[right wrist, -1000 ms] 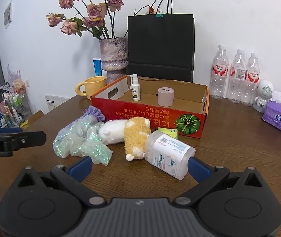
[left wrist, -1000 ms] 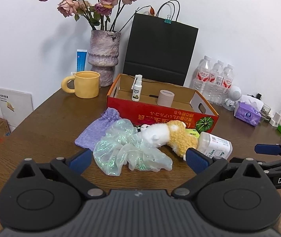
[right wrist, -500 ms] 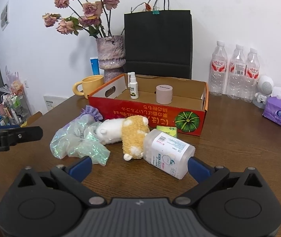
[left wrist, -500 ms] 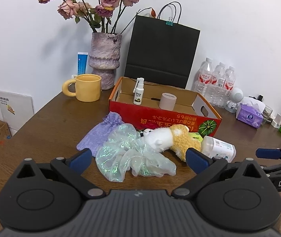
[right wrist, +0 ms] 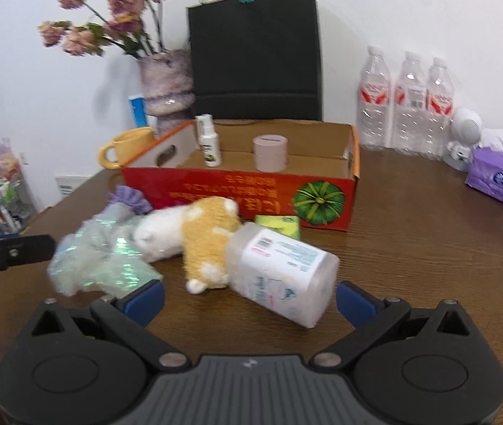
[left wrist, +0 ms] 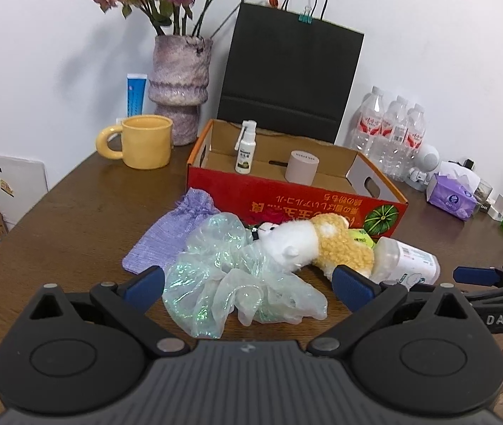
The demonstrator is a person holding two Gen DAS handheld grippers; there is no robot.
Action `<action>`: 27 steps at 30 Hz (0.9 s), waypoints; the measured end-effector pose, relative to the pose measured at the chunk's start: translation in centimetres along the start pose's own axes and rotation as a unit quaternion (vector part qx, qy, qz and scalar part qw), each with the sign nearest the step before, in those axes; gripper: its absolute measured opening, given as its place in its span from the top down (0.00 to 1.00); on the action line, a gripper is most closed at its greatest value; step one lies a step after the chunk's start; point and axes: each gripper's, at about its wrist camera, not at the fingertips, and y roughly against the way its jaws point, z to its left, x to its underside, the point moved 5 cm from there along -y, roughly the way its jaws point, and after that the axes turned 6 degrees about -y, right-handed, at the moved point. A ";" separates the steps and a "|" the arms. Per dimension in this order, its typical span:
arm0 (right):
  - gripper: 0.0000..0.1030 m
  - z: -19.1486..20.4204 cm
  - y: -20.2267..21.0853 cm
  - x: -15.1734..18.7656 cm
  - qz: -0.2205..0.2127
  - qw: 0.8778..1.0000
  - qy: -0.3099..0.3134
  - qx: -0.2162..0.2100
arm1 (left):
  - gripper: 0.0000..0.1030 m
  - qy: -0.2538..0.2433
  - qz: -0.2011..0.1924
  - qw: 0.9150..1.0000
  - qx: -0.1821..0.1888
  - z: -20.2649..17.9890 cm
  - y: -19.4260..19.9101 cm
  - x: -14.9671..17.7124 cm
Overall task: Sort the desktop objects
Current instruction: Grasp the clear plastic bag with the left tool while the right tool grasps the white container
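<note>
A white bottle [right wrist: 279, 276] lies on its side on the worktop [right wrist: 428, 248], touching a plush toy [right wrist: 194, 237] in front of the red box [right wrist: 251, 194] — between the right hand-held gripper [right wrist: 249, 299] fingers, spread apart. The left hand-held gripper [left wrist: 247, 285] is likewise apart, empty, over an iridescent bag [left wrist: 230, 276].

A cardboard box [left wrist: 286, 205] is sitting on the counter [left wrist: 74, 226], holding a spray bottle [left wrist: 245, 148] on the left and a small canister [left wrist: 302, 167] to its right. In front of the box, from left to right, a cloth pouch [left wrist: 170, 237], a crumpled plastic bag [left wrist: 237, 276], a plush toy [left wrist: 315, 244] and a toppled bottle [right wrist: 279, 272] are lying touching one another. A mug [left wrist: 141, 141] and a vase [left wrist: 179, 85] are standing left of the box, a paper bag [left wrist: 286, 71] behind it, water bottles [left wrist: 393, 131] to the right.
</note>
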 end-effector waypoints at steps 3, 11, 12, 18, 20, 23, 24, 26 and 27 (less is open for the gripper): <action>0.00 -0.9 -1.5 -0.2 0.001 1.000 -0.011 0.017 | 0.00 0.000 0.007 1.000 0.000 0.3 -1.6 -0.2; 0.00 -1.9 -4.9 0.1 -0.002 0.999 0.001 0.036 | 0.00 0.012 0.043 0.999 -0.002 1.5 -5.6 0.6; 0.00 -1.9 -5.2 0.0 -0.003 1.000 0.000 0.031 | 0.00 0.014 0.044 0.999 -0.003 1.7 -5.9 0.7; 0.13 -1.5 -6.0 0.0 -0.003 1.000 0.006 0.012 | 0.19 -0.003 0.047 0.999 0.004 1.9 -6.9 1.8; 0.14 -1.3 -5.7 0.1 -0.003 1.000 0.012 0.010 | 0.31 0.005 0.046 0.999 0.015 2.1 -7.0 2.0; 0.14 -1.0 -5.4 0.4 -0.003 1.000 0.021 0.008 | 0.53 0.015 0.042 0.998 0.032 2.4 -6.8 2.2; 0.14 -0.9 -5.3 0.5 -0.003 1.000 0.024 0.008 | 0.57 0.017 0.042 0.998 0.038 2.4 -6.7 2.3; 0.14 -0.6 -5.1 0.7 -0.003 1.000 0.030 0.006 | 0.69 0.018 0.040 0.998 0.046 2.3 -6.5 2.3; 0.14 -0.5 -5.0 0.8 -0.003 0.999 0.033 0.006 | 0.70 0.017 0.039 0.998 0.050 2.3 -6.4 2.3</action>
